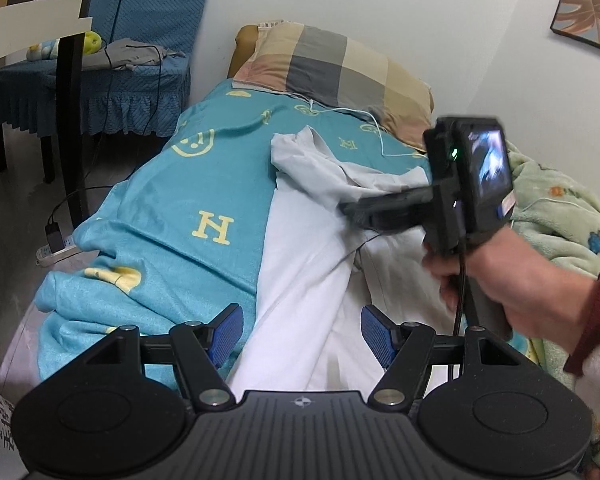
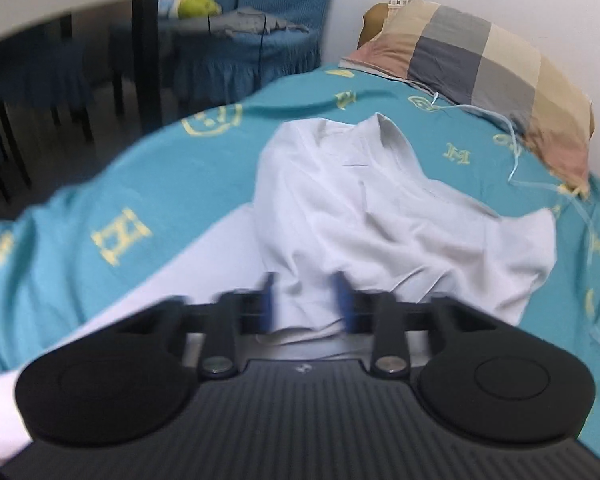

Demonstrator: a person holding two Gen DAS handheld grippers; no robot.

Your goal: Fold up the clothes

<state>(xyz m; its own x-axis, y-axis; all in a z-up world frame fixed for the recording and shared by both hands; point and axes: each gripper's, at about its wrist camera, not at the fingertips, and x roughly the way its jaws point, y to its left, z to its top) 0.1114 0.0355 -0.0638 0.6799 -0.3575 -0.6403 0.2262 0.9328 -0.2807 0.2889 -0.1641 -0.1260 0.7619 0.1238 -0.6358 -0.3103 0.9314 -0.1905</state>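
Observation:
A white collared shirt [image 1: 300, 264] lies crumpled along a bed covered by a teal sheet [image 1: 172, 200]. My left gripper [image 1: 302, 332] hovers open over the shirt's near end, with fabric under the gap and nothing pinched between its blue pads [image 1: 228, 332]. A hand [image 1: 520, 280] holds my right gripper [image 1: 350, 210] at the shirt's right side, its tips on the cloth. In the right wrist view the right gripper [image 2: 306, 300] is blurred, and a bunched fold of the shirt [image 2: 380, 208] fills the space between its pads. The collar [image 2: 384, 132] points toward the pillow.
A plaid pillow [image 1: 340, 68] sits at the head of the bed, with a thin white cable [image 1: 364, 120] across the sheet. A green fleece blanket [image 1: 552, 208] is heaped on the right. Left of the bed stand a blue-covered chair [image 1: 100, 88], a dark post [image 1: 70, 100] and a floor power strip [image 1: 56, 248].

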